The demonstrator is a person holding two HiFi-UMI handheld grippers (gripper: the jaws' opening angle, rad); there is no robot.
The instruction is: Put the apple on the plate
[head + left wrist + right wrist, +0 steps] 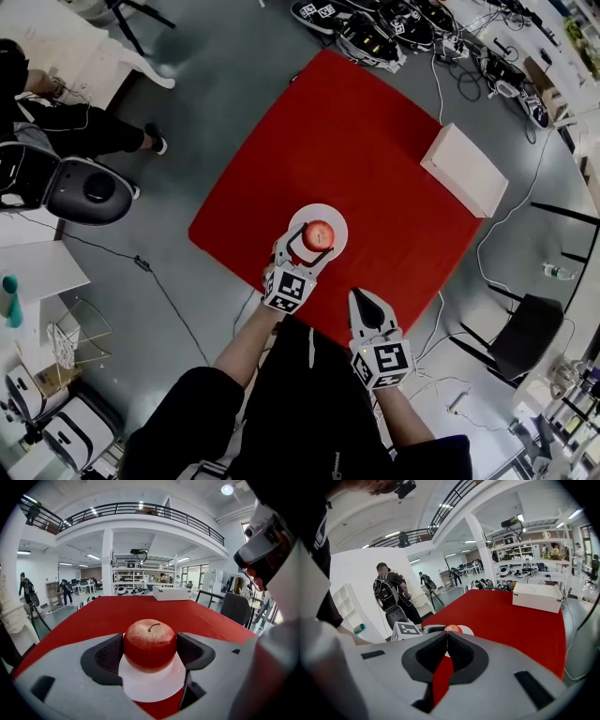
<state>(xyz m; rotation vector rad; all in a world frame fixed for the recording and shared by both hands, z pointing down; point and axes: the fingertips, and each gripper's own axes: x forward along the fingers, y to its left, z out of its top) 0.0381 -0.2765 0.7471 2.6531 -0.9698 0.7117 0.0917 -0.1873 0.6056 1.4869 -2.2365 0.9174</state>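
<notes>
Closing in on the finish, the apple [150, 644] is seen clasped by the left gripper [307, 246], a dark pad pressed against each of its sides, stem up and upright. Right underneath it the white plate [152, 686] is spread out, and the fruit is centred over it; whether its base is already seated on the plate or hangs just above cannot be settled from these views, though it looks as good as down. The plate itself is set near the front edge of the red counter [375, 141], with a white box [464, 169] well apart at the far right side. The right gripper [367, 305] is held back by the counter's near edge, clenched tight with nothing between its jaws, and no part in the job is being played by it. The placing step is judged to be in hand and the task nearly done. What is called for next: the apple is to be settled fully onto the plate, the jaws are to be eased apart evenly so the fruit is not nudged or rolled, and the left gripper is to be drawn straight back clear of the rim.
</notes>
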